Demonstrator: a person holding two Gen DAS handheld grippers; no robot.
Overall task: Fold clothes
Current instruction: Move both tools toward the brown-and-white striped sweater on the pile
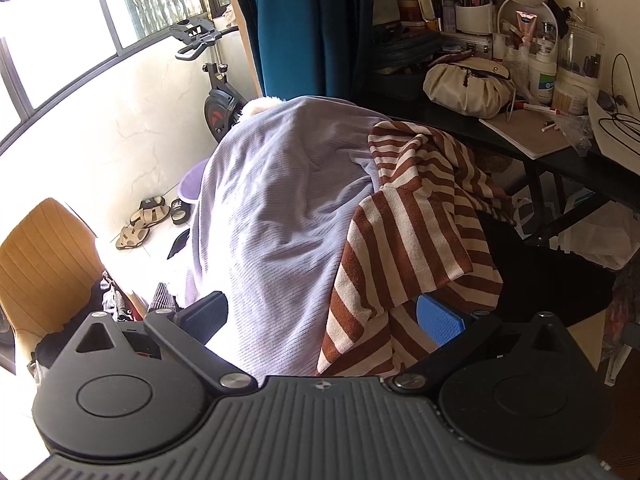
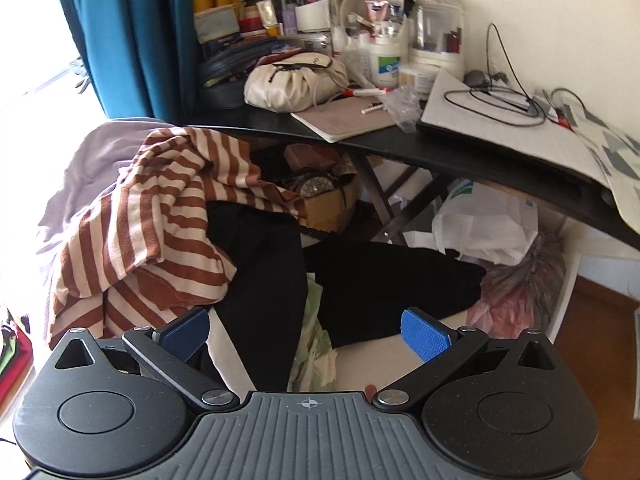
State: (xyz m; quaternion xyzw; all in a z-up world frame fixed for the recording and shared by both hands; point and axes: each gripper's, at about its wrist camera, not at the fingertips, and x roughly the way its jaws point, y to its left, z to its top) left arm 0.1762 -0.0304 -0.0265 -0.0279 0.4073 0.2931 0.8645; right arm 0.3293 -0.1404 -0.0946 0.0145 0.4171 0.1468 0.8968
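Note:
A lavender ribbed garment is draped over a chair back, with a brown-and-cream striped garment lying over its right side. A black garment lies lower down to the right. My left gripper is open, its fingers spread on either side of the hanging hems of the lavender and striped cloth, holding nothing. My right gripper is open and empty, just in front of the black garment and beside the striped garment. The lavender garment shows at the left behind the striped one.
A black desk crowded with cosmetics, a cream pouch, a notebook and cables stands behind. Bags and boxes sit under it. A teal curtain, an exercise bike, sandals and a tan chair are at the left.

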